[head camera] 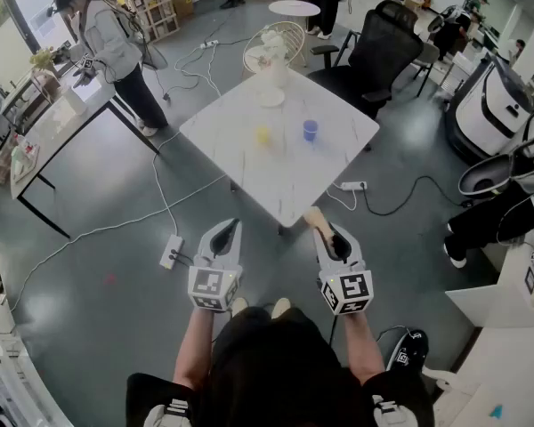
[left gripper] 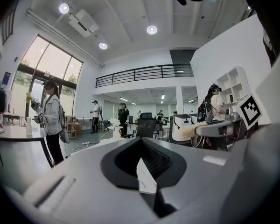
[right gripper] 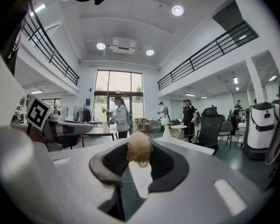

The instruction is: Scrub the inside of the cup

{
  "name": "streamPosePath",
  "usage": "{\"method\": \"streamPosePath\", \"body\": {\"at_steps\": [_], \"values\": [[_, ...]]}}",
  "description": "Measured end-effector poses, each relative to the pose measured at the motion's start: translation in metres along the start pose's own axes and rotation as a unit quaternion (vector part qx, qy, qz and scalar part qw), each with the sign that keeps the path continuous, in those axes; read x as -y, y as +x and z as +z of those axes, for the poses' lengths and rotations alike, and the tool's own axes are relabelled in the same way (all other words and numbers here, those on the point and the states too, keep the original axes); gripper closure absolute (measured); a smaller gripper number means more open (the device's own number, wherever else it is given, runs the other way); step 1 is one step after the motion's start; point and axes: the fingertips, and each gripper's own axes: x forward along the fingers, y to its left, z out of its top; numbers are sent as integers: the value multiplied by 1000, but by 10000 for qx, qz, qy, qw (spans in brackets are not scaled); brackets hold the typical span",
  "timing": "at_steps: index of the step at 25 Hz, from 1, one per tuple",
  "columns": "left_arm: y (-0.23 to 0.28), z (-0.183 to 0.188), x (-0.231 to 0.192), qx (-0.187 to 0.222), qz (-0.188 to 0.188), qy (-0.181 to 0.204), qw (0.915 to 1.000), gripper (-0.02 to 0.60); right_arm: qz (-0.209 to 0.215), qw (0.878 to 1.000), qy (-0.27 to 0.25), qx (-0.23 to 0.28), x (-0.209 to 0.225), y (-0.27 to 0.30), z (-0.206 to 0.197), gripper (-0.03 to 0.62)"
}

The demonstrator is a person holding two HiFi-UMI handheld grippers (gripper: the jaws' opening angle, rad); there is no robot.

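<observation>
Now right hand-held gripper [head camera: 329, 236] clamps a brush [right gripper: 139, 149]; left hand-held gripper [head camera: 226, 231] closed.

Grey floor [head camera: 89, 238] surrounds a white table [head camera: 289, 181]. A black office chair [head camera: 380, 47] stands beyond the table, and a long desk [head camera: 58, 127] to its left.

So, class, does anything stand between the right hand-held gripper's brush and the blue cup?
Nothing visible does. The brush, in the right hand-held gripper, hangs short of the table; its bare top leads to the blue cup, the yellow thing off to its left.
</observation>
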Motion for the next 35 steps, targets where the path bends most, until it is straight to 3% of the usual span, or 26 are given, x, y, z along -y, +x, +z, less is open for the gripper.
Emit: {"method": "streamPosePath", "body": {"at_steps": [25,35], "values": [[16,0,7,-87,154,8,9998,573,237,9995,139,131,16,7,4,484],[64,-3,-19,-115,149,17,9998,573,349,9991,228,53,31,60,3,484]]}}
